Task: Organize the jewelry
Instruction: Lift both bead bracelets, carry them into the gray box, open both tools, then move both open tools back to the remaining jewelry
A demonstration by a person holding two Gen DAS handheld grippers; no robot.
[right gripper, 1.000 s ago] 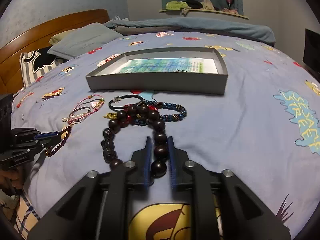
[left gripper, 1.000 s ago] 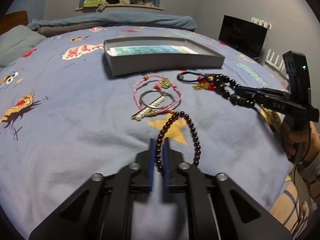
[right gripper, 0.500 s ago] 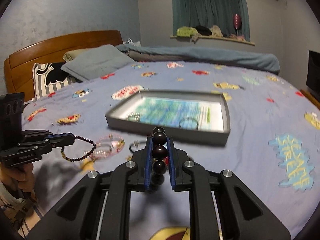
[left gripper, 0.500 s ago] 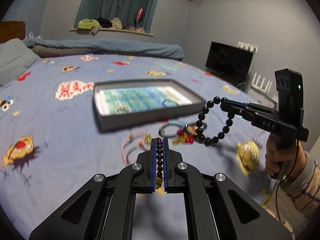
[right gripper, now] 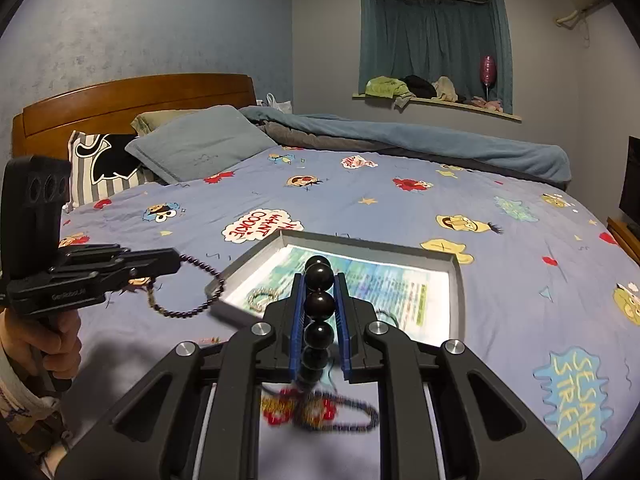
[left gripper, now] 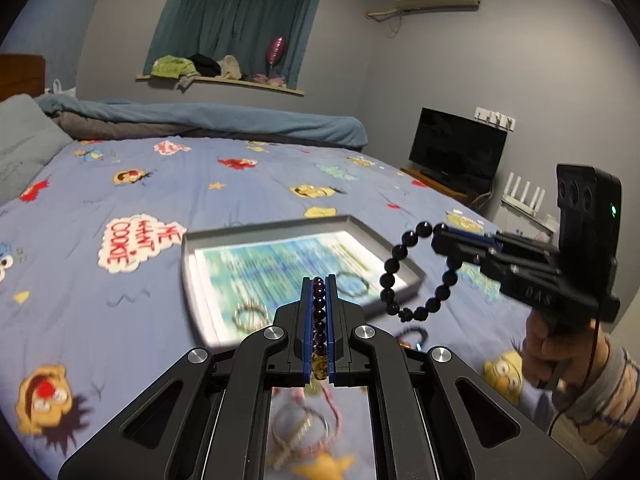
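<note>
My left gripper (left gripper: 319,280) is shut on a small dark-bead bracelet (left gripper: 319,320), held above the bed near the grey tray's (left gripper: 192,280) front edge; it also shows in the right wrist view (right gripper: 188,308). My right gripper (right gripper: 319,276) is shut on a large black-bead bracelet (right gripper: 319,304), which hangs as a loop in the left wrist view (left gripper: 404,280) over the tray's right corner. Two rings or bracelets (left gripper: 250,316) lie in the tray on a printed sheet.
Pink cord bracelets and a metal ring (left gripper: 304,428) lie on the blue cartoon bedsheet under my left gripper. Red, gold and blue beaded pieces (right gripper: 316,412) lie under my right gripper. Pillows (right gripper: 196,144) and a headboard stand at the left, a TV (left gripper: 456,148) at the right.
Both grippers have lifted their bracelets off the bedsheet and moved up and forward toward the tray. The remaining jewelry stays on the sheet.
</note>
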